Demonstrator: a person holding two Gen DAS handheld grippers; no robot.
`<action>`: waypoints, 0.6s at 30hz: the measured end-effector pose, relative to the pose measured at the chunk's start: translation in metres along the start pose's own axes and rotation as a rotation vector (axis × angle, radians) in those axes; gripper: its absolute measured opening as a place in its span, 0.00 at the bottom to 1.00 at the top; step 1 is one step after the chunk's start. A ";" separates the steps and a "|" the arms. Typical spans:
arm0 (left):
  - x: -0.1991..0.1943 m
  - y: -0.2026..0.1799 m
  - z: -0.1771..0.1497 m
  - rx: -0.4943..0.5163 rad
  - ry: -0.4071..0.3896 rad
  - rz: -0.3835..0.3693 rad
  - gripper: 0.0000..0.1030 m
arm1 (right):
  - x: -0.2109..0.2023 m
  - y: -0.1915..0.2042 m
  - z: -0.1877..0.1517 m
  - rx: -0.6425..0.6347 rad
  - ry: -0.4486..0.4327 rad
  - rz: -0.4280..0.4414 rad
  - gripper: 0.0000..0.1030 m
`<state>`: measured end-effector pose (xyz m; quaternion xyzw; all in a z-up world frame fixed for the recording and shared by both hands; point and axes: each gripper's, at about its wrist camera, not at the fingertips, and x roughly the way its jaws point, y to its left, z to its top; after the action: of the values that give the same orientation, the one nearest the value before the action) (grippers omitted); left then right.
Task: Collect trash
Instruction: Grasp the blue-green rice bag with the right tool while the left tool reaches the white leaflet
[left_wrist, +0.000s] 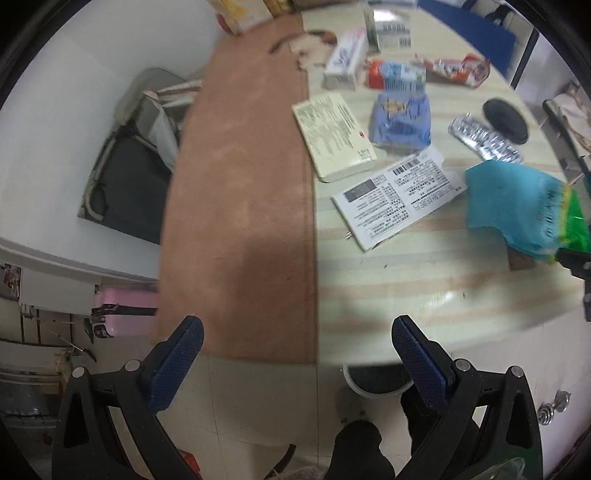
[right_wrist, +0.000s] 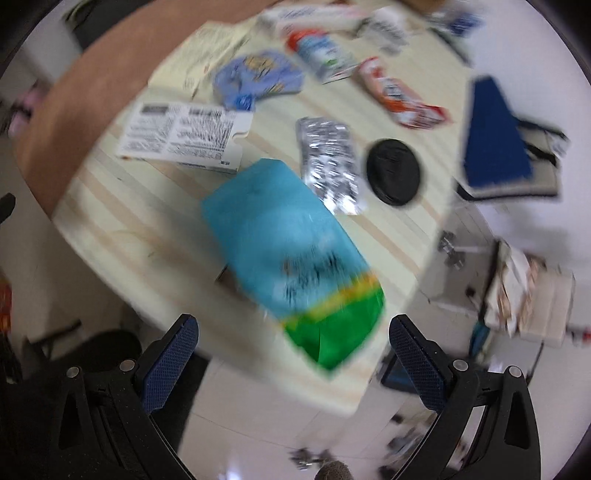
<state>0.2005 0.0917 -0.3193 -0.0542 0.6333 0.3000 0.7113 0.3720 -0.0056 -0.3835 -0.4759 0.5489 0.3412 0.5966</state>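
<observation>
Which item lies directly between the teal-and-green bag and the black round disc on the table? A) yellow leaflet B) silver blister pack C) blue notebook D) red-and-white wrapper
B: in the right wrist view the silver blister pack lies on the table with the teal-and-green bag on one side and the black round disc on the other; the left wrist view shows the same order.

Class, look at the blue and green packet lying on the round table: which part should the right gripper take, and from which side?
Take the green end of the blue and green packet. It lies flat, pointing at the table edge nearest the open right gripper, so come in low from there.
</observation>
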 end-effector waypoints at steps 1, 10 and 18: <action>0.007 -0.004 0.006 0.011 0.012 0.009 1.00 | 0.010 0.000 0.006 -0.027 0.011 0.005 1.00; 0.034 -0.050 0.055 0.273 -0.018 0.031 1.00 | 0.089 -0.007 0.033 -0.073 0.126 0.072 0.72; 0.055 -0.101 0.075 0.616 0.046 -0.049 1.00 | 0.092 -0.075 -0.016 0.460 0.126 0.463 0.54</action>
<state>0.3169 0.0639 -0.3870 0.1419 0.7089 0.0752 0.6868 0.4516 -0.0543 -0.4581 -0.2117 0.7409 0.3046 0.5598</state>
